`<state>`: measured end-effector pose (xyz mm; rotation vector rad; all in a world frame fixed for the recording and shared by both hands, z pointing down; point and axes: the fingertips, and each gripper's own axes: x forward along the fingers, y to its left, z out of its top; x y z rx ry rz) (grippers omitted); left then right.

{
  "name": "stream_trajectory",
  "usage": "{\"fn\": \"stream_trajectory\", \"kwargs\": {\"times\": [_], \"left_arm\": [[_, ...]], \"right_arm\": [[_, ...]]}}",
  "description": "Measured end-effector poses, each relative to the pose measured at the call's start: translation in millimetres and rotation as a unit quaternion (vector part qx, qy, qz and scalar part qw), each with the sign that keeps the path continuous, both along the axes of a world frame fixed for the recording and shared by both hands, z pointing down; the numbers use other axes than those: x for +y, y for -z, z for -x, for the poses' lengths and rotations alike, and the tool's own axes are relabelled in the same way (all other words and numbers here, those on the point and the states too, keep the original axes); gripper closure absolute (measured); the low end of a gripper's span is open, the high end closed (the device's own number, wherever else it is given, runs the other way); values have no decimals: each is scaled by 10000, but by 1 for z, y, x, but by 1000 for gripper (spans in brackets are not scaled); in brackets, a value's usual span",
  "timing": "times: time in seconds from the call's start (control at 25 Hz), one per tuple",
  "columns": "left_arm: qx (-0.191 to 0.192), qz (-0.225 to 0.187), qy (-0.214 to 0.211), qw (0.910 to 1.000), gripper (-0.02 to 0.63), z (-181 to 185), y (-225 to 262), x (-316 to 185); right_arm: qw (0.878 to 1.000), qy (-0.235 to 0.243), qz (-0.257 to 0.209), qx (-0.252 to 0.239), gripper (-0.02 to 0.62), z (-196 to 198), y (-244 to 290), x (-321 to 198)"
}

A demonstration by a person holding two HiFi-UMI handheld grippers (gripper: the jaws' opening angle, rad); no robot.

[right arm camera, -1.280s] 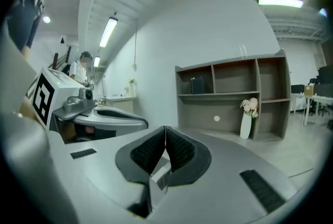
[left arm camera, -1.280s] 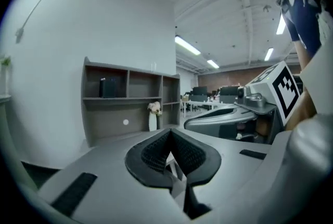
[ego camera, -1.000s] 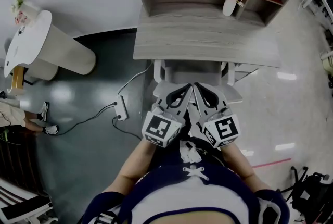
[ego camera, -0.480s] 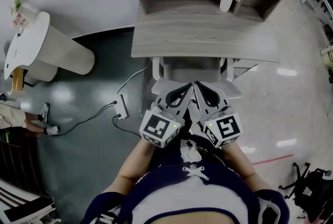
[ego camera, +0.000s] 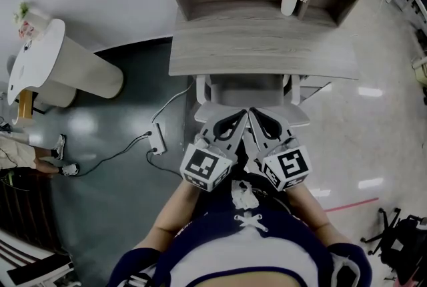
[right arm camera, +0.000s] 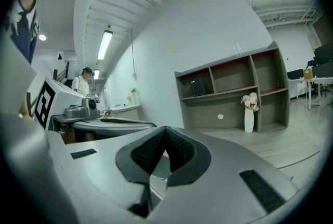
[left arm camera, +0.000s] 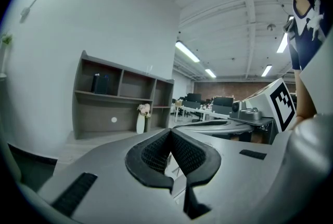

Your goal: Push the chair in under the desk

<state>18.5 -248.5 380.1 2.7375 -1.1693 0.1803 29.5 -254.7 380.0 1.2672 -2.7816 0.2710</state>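
Chair sits partly under the worktop's near edge. The left hand-held gripper and right hand-held gripper are fully closed, empty, tips apparently at its back. Uneven pushing could skew it against the worktop's legs, or the tips might slip off.

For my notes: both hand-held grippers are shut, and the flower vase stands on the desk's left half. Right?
No: the flower vase stands on the desk's right half, as the head view shows. The left hand-held gripper and right hand-held gripper are shut.
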Motion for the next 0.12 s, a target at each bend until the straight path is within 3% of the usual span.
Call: {"fn": "stream_trajectory", "kwargs": {"times": [0.12], "left_arm": [[24,-4,15,10000,600,-2,-2,-1]], "right_arm": [[10000,-2,28,18,588,-3,-1,-1]]}}
